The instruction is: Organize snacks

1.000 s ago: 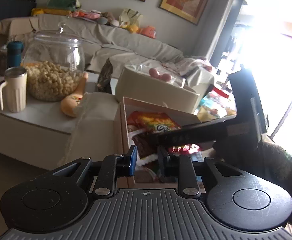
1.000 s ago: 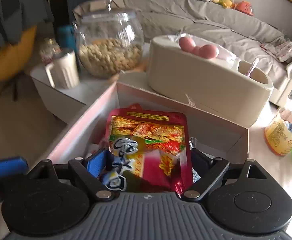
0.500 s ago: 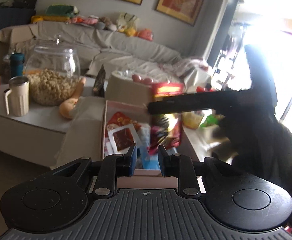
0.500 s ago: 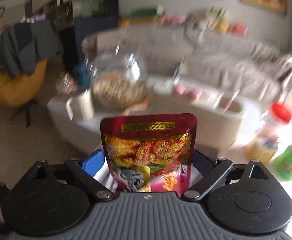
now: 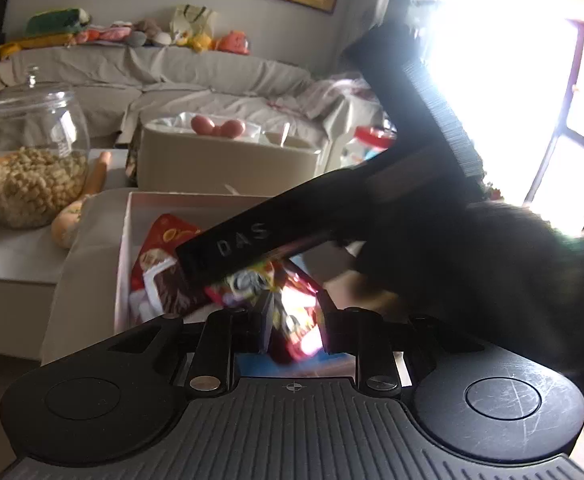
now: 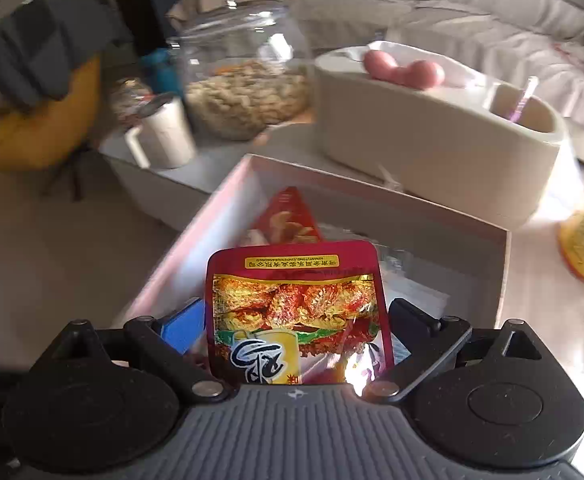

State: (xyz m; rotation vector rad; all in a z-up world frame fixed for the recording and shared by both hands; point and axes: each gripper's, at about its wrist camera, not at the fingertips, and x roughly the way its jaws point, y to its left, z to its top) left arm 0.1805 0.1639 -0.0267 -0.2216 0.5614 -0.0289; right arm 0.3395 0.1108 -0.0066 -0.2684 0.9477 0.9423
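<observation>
Glossy red foil snack pouch with a fried-chicken print stands upright at lower centre of the right wrist frame, pinched between the fingers of the right gripper, blue pad on the left, black on the right. In the left wrist frame the same pouch shows at lower centre beneath the black body of the right gripper.

Left gripper: fingers narrow, standing either side of the pouch's lower end; contact cannot be told through blur and glare.

The pouch hangs over the near end of the open white cardboard box, centre frame, not lying in it.

Box contents: a red packet with an orange snack print toward the far wall, a red-and-white packet, and clear wrappers. Remainder is hidden.

Progress, as a judgement: mid-task. Several packets are in the box; this pouch is not yet placed.

Behind the box on the bench:
- Cream oval plastic caddy holding pink egg-like rounds.
- Lidded glass jar of pale puffed snacks, upper centre.
- Cream mug, to the jar's left.
</observation>
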